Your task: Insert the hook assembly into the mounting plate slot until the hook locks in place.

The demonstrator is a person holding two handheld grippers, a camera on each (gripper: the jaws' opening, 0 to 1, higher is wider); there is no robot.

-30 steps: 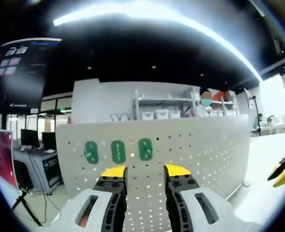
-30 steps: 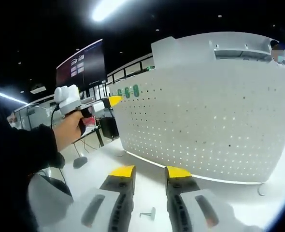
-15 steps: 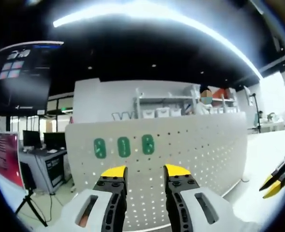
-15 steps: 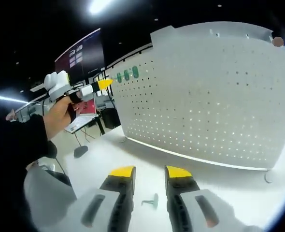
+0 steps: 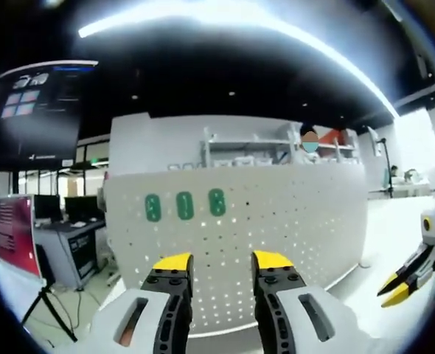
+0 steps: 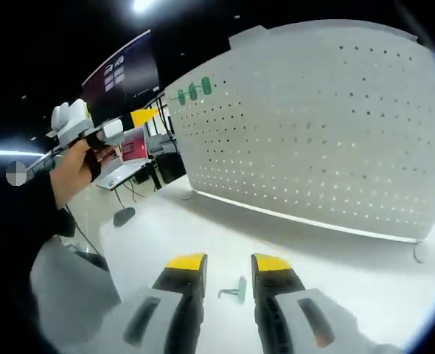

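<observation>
Behind, a dim open workshop under a long ceiling light strip (image 5: 225,18), with a dark wall screen (image 5: 33,110) and white shelving (image 5: 269,151) at the far side. In the left gripper view: yellow-tipped left gripper (image 5: 220,264) held up with jaws parted and nothing between them, facing the upright white perforated mounting plate (image 5: 276,221); three green oval tags (image 5: 184,206) in a row near the plate's upper left; at the far right edge, the right gripper (image 5: 405,280) angled downward. In the right gripper view: white tabletop (image 6: 328,251) in front of the same plate (image 6: 321,140), right gripper (image 6: 227,264) low over the table, jaws apart and empty, with the small pale grey-green hook assembly (image 6: 234,290) lying flat on the table just beyond and between the tips, not yet gripped; at far left, a hand (image 6: 74,166) holding the left gripper (image 6: 140,116) well above the table near the plate's left edge. Probable risks: closing on the small flat hook off-centre and flicking it away, or gripping it skewed so it jams at a slot; with the plate unbraced, a hard push possibly tipping it. Hook and tabletop given by the right gripper view; close look at the tags and holes given by the left gripper view.
</observation>
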